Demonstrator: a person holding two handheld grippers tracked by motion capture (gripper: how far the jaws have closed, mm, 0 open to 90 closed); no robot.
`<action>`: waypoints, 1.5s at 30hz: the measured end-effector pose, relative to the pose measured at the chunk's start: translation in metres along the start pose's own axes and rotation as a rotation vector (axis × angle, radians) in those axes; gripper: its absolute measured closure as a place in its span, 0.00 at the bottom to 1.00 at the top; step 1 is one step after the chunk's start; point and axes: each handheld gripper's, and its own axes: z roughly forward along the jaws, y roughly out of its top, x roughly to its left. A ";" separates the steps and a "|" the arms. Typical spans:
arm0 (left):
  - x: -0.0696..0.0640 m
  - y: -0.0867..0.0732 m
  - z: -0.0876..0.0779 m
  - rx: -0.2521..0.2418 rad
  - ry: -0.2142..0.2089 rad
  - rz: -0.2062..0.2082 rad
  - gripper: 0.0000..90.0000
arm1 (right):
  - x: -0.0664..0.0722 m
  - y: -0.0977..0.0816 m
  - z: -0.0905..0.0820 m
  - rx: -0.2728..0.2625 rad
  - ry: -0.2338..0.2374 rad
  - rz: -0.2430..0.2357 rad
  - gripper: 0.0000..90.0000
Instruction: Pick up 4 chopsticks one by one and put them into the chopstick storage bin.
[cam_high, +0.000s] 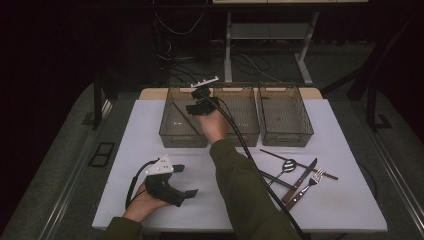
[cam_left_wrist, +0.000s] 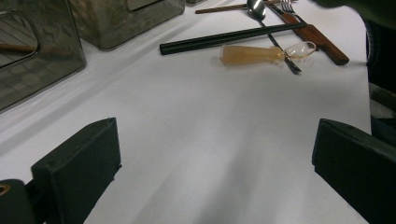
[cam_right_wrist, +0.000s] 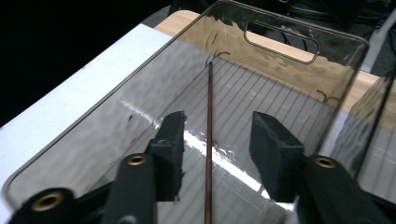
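Observation:
My right gripper (cam_high: 200, 107) hangs over the left clear bin (cam_high: 170, 136), held by a hand in a green sleeve. In the right gripper view its jaws (cam_right_wrist: 217, 126) stand open inside the bin (cam_right_wrist: 280, 29). A thin brown chopstick (cam_right_wrist: 209, 102) lies on the ribbed floor between the pads, and neither pad touches it. The same chopstick (cam_high: 179, 110) runs slantwise in the bin in the high view. My left gripper (cam_high: 186, 181) rests on the white table near the front left, held in a hand, its jaws (cam_left_wrist: 210, 154) wide open over bare table.
Two more clear bins (cam_high: 245, 135) (cam_high: 287, 134) stand to the right of the first. Right of the sleeve lie black chopsticks (cam_high: 275, 179), a brown chopstick (cam_high: 300, 164), a spoon (cam_high: 288, 165), a knife (cam_high: 302, 180) and a fork (cam_high: 312, 180). An amber utensil (cam_left_wrist: 252, 54) lies beside them.

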 end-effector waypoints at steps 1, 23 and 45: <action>0.001 0.000 0.000 -0.002 0.001 -0.001 0.01 | -0.002 -0.001 -0.004 0.001 0.006 -0.005 0.55; 0.003 -0.002 -0.001 -0.001 0.011 -0.004 0.01 | -0.071 -0.050 -0.106 -0.074 0.127 -0.093 0.38; 0.002 -0.003 0.000 0.003 0.019 -0.003 0.01 | -0.112 -0.119 -0.166 -0.088 0.218 -0.166 0.30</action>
